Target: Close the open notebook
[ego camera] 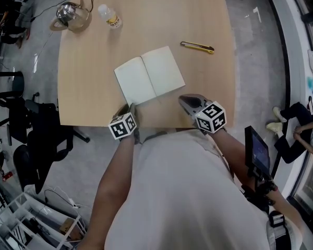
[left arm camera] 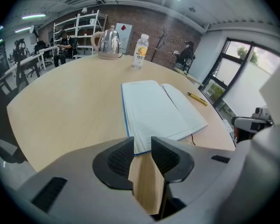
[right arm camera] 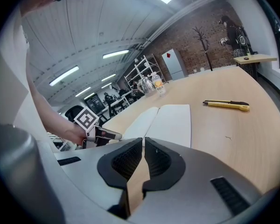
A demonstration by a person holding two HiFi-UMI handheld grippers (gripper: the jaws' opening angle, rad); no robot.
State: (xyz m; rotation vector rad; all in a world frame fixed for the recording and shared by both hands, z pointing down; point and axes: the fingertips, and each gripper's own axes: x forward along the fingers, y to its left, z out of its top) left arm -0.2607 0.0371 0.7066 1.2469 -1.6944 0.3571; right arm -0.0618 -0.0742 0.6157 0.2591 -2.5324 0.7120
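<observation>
An open notebook [ego camera: 149,76] with blank white pages lies flat near the table's front edge, also seen in the left gripper view [left arm camera: 154,111] and the right gripper view [right arm camera: 170,120]. My left gripper [ego camera: 130,109] sits at the notebook's near-left corner. Its jaws [left arm camera: 141,146] stand open, and the corner of the left page with its blue cover edge shows in the gap, with no pad pressing on it. My right gripper [ego camera: 187,100] hovers just off the notebook's near-right corner; it [right arm camera: 143,154] is shut with nothing between its pads.
A yellow utility knife [ego camera: 197,47] lies right of the notebook. A metal kettle [ego camera: 70,15] and a small bottle [ego camera: 109,16] stand at the far left of the wooden table [ego camera: 88,87]. Black office chairs [ego camera: 36,134] stand off the table's left side.
</observation>
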